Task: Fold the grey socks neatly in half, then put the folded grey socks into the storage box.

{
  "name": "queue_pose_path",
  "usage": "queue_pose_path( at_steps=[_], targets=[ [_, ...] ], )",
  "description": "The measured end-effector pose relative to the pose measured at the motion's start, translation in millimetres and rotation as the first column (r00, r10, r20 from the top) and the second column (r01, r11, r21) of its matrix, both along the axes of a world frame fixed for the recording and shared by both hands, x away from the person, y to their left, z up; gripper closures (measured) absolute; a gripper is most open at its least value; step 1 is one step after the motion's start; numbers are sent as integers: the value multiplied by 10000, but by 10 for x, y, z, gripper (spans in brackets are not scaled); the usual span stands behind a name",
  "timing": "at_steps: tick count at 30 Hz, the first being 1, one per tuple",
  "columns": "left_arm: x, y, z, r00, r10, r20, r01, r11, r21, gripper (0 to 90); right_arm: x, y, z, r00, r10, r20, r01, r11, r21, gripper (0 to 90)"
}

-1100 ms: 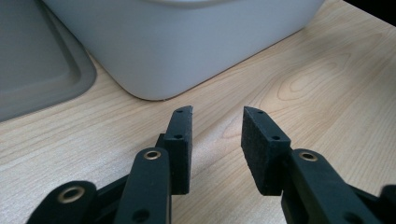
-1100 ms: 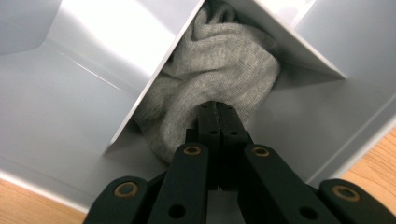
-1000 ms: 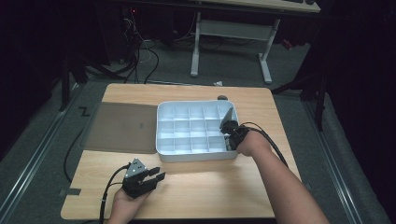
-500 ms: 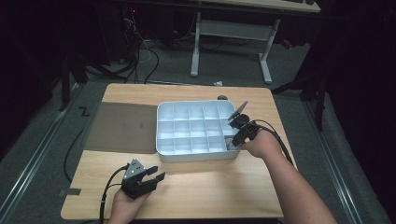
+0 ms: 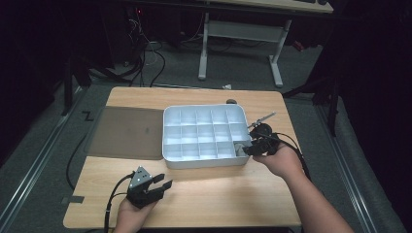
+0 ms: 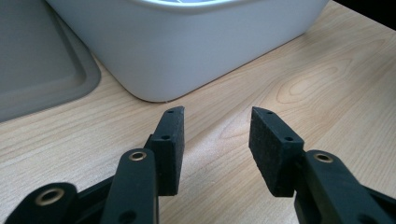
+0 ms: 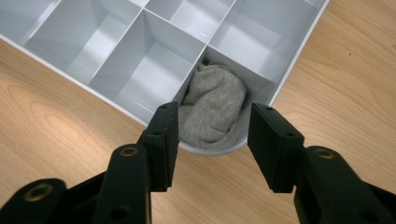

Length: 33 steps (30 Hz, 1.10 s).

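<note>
Now one grey sock point(image 7: 212, 108) lies bunched in the corner compartment of the white tray point(image 5: 204, 163), at its 4 o'clock corner in the high view. One right gripper point(image 7: 212, 148) hovers just above that corner, jaws spread and holding nothing. One left gripper point(image 5: 156, 187) rests at 7 o'clock on the wooden table point(image 5: 233, 194), jaws likewise spread, beside one grey mat point(image 5: 127, 132).
</note>
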<state>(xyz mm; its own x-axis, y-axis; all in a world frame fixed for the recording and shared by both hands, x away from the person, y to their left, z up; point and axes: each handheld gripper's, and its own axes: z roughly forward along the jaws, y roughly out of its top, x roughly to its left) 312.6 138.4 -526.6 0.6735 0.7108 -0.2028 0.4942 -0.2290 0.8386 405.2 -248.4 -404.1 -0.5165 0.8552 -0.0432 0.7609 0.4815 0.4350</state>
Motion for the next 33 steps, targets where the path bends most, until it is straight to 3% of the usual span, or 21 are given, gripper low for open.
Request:
queue_pose_path(
  at_steps=[1, 4, 7, 9, 10, 11, 12, 20, 24, 33],
  targets=[
    [-6, 1, 0, 10000, 36, 20, -36, 10000, -28, 562, -14, -7, -7, 9999, 104, 94, -104, 9999, -74, 524],
    [-12, 0, 6, 10000, 59, 43, -59, 10000, -4, 557, -78, -42, -26, 9994, -24, 346, 10, 9992, 412, 508],
    [-20, -1, 14, 9999, 81, 87, -81, 10000, -5, 544, -156, -48, -41, 9969, 97, 783, -113, 9997, 198, 481],
    [-28, -2, 17, 9998, 109, 157, -109, 9999, -1, 535, -222, -71, -51, 9954, -35, 954, -45, 9966, 826, 474],
    [-31, -2, 18, 9998, 128, 171, -128, 9999, -31, 531, -255, -72, -55, 9938, -134, 1100, 43, 9966, 827, 468],
    [-34, 0, 18, 9998, 138, 174, -137, 9999, -46, 527, -298, -70, -62, 9893, -93, 1457, -9, 9975, 703, 468],
    [-38, 1, 19, 9997, 143, 201, -142, 9999, -32, 524, -340, -79, -80, 9834, -65, 1813, -98, 9960, 889, 466],
    [-72, -6, 6, 9995, 245, 196, -248, 9996, 132, 514, -613, -179, -374, 9658, -652, 2511, 102, 9767, 2142, 462],
    [-93, -25, 11, 9991, 299, 295, -308, 9991, 307, 507, -757, -201, -529, 9525, -590, 2988, -88, 9753, 2208, 457],
    [-142, -109, 31, 9988, 288, 408, -302, 9989, 353, 507, -1033, -192, -869, 9268, -711, 3687, -416, 9564, 2892, 458]
  ],
)
